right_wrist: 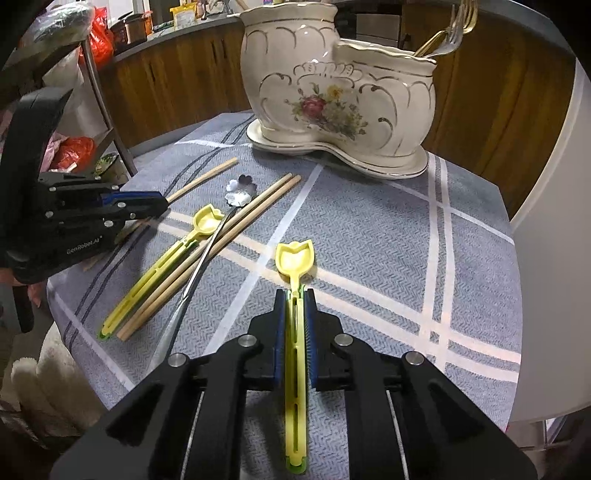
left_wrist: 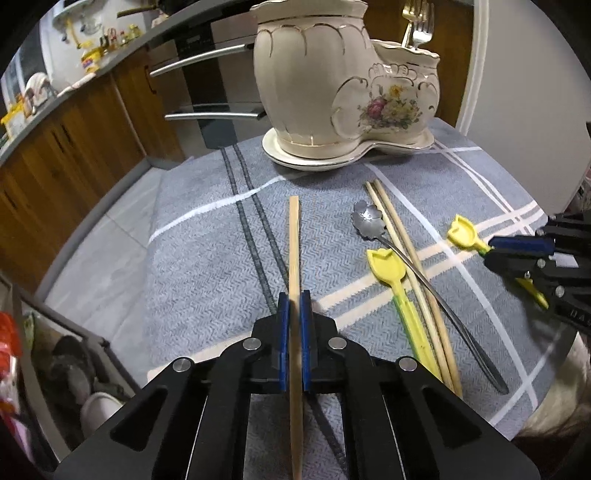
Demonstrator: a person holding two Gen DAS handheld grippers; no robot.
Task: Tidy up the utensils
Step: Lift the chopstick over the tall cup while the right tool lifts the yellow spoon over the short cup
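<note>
You are clamping a single wooden chopstick (left_wrist: 294, 258) in your left hand-held gripper (left_wrist: 294, 306), its blue pads closed on the shaft partway along, so the tip is running up the centre of the left wrist view toward the ceramic utensil holder (left_wrist: 343, 92) at the top. Your right hand-held gripper (right_wrist: 294, 306) is closed on the slotted handle of a yellow plastic spoon (right_wrist: 295, 280), bowl pointing forward at the same holder, probably so each piece can go in handle-down or tip-first without regripping. On the striped cloth (right_wrist: 369, 240) covering the counter, left of centre in the right wrist view, a second yellow spoon (right_wrist: 162, 258), a chopstick pair (right_wrist: 229, 236) and a flower-bowled metal spoon (right_wrist: 240, 192) are lying bunched and crossing. Forks (right_wrist: 448, 35) are standing in the holder's lower compartment, their handles hidden. The taller compartment's inside is cut off at the top edge, so you are not seeing what it holds, nor whether either held piece is lifted clear of the cloth.
</note>
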